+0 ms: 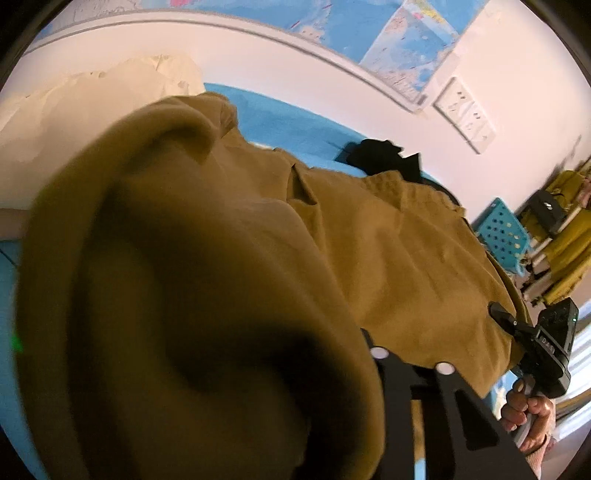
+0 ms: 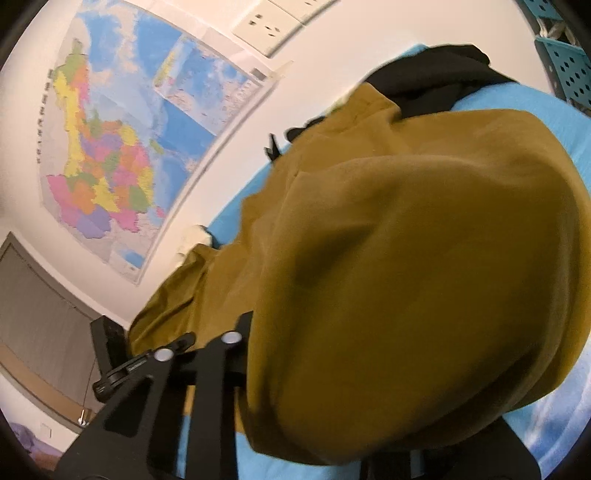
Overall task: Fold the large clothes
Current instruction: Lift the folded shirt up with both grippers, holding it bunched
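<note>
Only left wrist shows hand (image 1: 528, 417) – right wrist, map (image 2: 110, 147), mustard garment (image 2: 424, 258)

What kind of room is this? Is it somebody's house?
Probably a room in a home, maybe a bedroom: a big colourful wall map, wall sockets, and clothes on a blue bed-like surface.

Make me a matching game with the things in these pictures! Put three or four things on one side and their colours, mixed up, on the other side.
Things:
1. big garment
2. bed sheet
3. small garment behind it
4. wall

Colours:
a. black
b. white
c. mustard brown
d. bright blue

Pairs: 1-c, 2-d, 3-a, 4-b
</note>
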A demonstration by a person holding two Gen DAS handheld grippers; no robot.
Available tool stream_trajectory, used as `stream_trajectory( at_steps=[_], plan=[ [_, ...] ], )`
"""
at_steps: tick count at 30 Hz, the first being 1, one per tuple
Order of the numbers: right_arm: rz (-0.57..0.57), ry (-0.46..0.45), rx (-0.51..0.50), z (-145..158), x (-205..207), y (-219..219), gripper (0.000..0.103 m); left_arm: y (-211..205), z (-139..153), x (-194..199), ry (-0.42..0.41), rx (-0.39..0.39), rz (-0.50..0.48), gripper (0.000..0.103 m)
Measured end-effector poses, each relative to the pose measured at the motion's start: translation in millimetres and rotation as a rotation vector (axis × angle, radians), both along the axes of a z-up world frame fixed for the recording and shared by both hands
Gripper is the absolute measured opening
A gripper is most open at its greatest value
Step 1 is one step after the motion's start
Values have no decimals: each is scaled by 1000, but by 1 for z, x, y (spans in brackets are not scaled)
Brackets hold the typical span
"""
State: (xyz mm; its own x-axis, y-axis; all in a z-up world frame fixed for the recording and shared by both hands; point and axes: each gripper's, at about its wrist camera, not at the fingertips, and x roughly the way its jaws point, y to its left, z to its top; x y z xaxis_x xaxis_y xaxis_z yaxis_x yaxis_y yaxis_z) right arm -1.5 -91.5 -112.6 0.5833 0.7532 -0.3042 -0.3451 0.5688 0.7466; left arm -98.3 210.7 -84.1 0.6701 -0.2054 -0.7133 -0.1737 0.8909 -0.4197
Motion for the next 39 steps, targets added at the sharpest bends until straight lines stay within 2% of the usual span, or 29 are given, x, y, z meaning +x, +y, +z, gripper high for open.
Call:
stream_trajectory(
  at_steps=[3, 4, 5, 7, 9, 11, 13, 15, 17, 19, 22, 28, 39],
  plan=[
    [26, -19, -7, 10, -13, -6, 21, 0, 11, -14, -24, -24, -51, 28],
    [31, -8, -10, 9, -13, -7, 24, 0, 12, -18, -29, -28, -80, 31],
    [32, 16, -11, 5, -11, -7, 29, 0, 10, -18, -18, -41, -97, 42],
    [31, 67, -31, -8, -4, -6, 33, 7, -1, -12, 9, -73, -92, 49],
    [41, 102, 4, -19, 4, -3, 42, 9, -9, -6, 25, -63, -77, 56],
    [33, 109, 31, -25, 11, 3, 52, 9, -15, -1, 11, -75, -77, 71],
    [20, 93, 47, -24, 16, 8, 54, 5, -13, 3, 3, -63, -80, 74],
    [16, 82, 45, -22, 18, 11, 53, 2, -12, 7, 0, -46, -68, 73],
    [16, 70, 17, -20, 18, 12, 37, 2, -10, 9, 13, -14, -45, 50],
    [25, 42, 20, -12, 14, 9, 24, 3, -5, 7, 22, -1, -35, 39],
    [27, -20, 3, 7, 8, 7, 18, 0, 13, 3, -18, 26, -48, 29],
    [27, -188, -58, 59, -9, 13, 17, -3, 47, 0, -76, 63, -84, 28],
    [48, -327, -68, 109, -19, 21, 17, 4, 93, -17, -184, 111, -102, 27]
  ],
)
